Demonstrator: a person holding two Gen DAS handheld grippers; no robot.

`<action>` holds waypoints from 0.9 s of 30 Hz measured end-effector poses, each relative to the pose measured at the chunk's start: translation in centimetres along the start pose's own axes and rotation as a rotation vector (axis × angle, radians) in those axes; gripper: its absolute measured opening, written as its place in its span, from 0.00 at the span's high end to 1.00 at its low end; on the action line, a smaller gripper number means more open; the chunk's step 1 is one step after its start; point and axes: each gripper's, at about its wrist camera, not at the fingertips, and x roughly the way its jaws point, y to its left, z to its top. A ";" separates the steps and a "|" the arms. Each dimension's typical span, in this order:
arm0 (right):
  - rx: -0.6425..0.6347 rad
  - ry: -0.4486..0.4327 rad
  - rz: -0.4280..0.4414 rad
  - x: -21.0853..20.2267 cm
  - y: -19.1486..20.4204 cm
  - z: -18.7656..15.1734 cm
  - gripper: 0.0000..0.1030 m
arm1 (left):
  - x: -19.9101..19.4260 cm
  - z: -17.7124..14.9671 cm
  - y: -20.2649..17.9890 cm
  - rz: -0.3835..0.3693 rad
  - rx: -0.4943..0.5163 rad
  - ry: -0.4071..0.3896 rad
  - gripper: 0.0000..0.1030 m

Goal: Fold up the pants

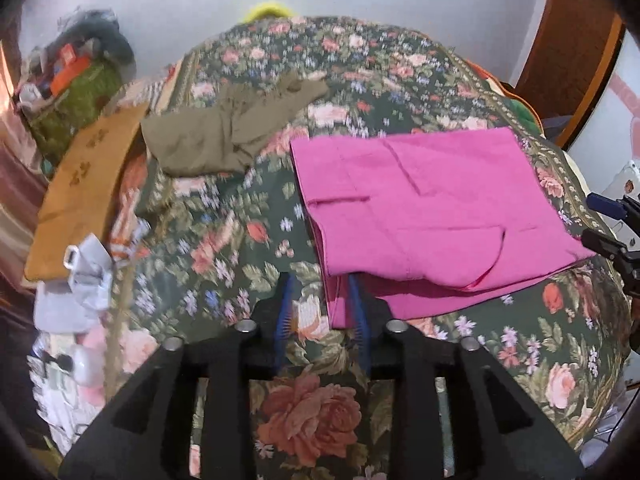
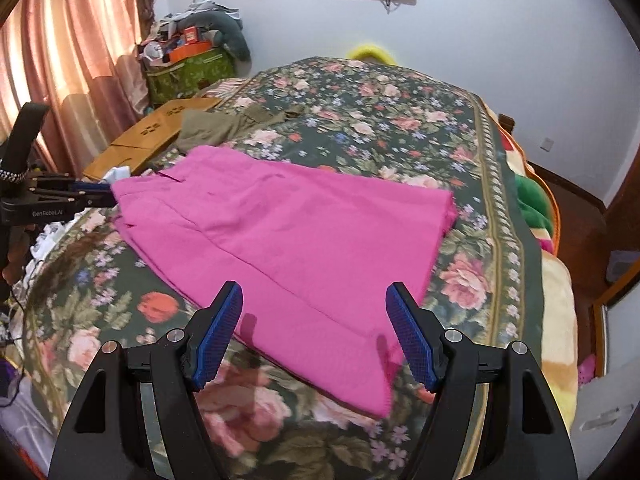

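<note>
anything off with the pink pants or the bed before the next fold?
Pink pants lie folded and mostly flat on the floral bedspread, with one near corner overlapping unevenly. The olive pants behind them are crumpled in a heap, not folded. Both the left gripper and right gripper are open. Nothing looks damaged.

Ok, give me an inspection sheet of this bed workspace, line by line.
Surface: floral bedspread, mostly flat.
Job's things: pink pants lying folded and flat on the bedspread.
Clutter: olive garment crumpled beyond the pants; cardboard box at the bed's edge; green bag piled with items.
Grippers: left gripper open at the pants' edge; right gripper open over the pants, holding nothing.
Cables: nothing clearly seen on the bed.
Surroundings: pink curtains, white wall.
</note>
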 end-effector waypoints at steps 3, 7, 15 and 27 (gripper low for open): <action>0.006 0.007 0.038 0.3 0.6 0.3 0.31 | -1.4 0.6 -1.1 0.025 0.043 -0.047 0.47; 0.043 0.029 0.087 1.1 1.1 0.4 0.31 | -2.8 1.7 -2.4 -0.005 0.050 -0.098 0.36; 0.168 0.083 0.194 3.7 1.8 1.8 0.31 | 0.5 3.9 -5.5 -0.084 0.064 -0.040 0.26; 0.228 0.168 0.227 5.9 1.0 0.0 0.29 | 5.6 2.2 -5.3 -0.104 0.054 0.074 0.13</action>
